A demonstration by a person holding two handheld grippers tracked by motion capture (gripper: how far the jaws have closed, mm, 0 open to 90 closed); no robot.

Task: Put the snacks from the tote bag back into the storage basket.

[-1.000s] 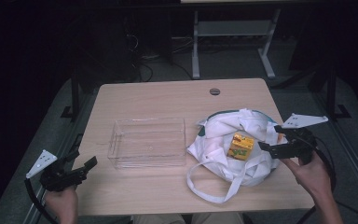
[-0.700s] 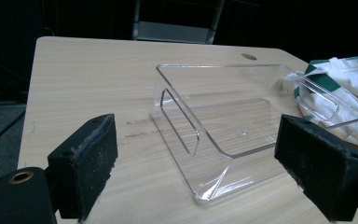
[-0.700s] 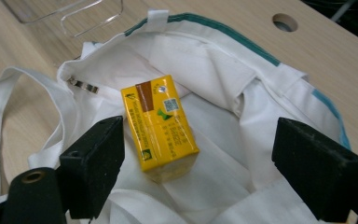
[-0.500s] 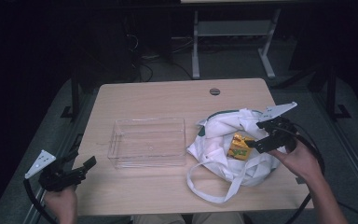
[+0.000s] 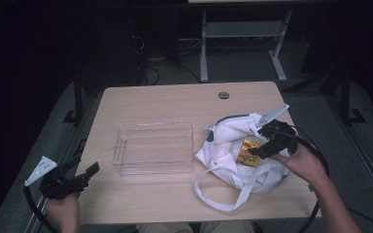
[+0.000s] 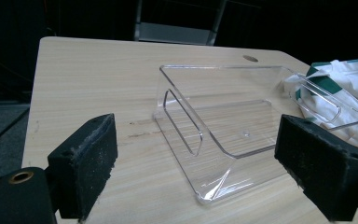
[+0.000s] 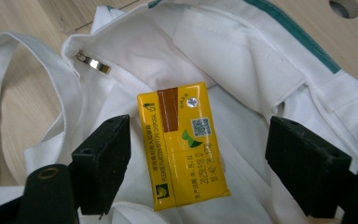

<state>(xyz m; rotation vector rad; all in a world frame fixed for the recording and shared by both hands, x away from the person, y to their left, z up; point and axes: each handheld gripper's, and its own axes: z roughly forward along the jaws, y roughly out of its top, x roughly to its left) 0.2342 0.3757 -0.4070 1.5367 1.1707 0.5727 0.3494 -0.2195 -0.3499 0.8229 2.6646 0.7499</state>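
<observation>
Small yellow foil-faced drink carton [image 7: 182, 144], light, crushable and slick, lies flat in the open white cloth bag [image 5: 233, 160] near the table's right edge; right claw [image 7: 198, 168], just narrowing, straddles its long sides untouched; left claw [image 6: 196, 168] idle, agape.

The yellow carton [image 7: 182, 144] carries "PLEASE FLATTEN BEFORE DISPOSAL" along its 9 o'clock edge, a QR code, and a partly legible stamped date.
</observation>
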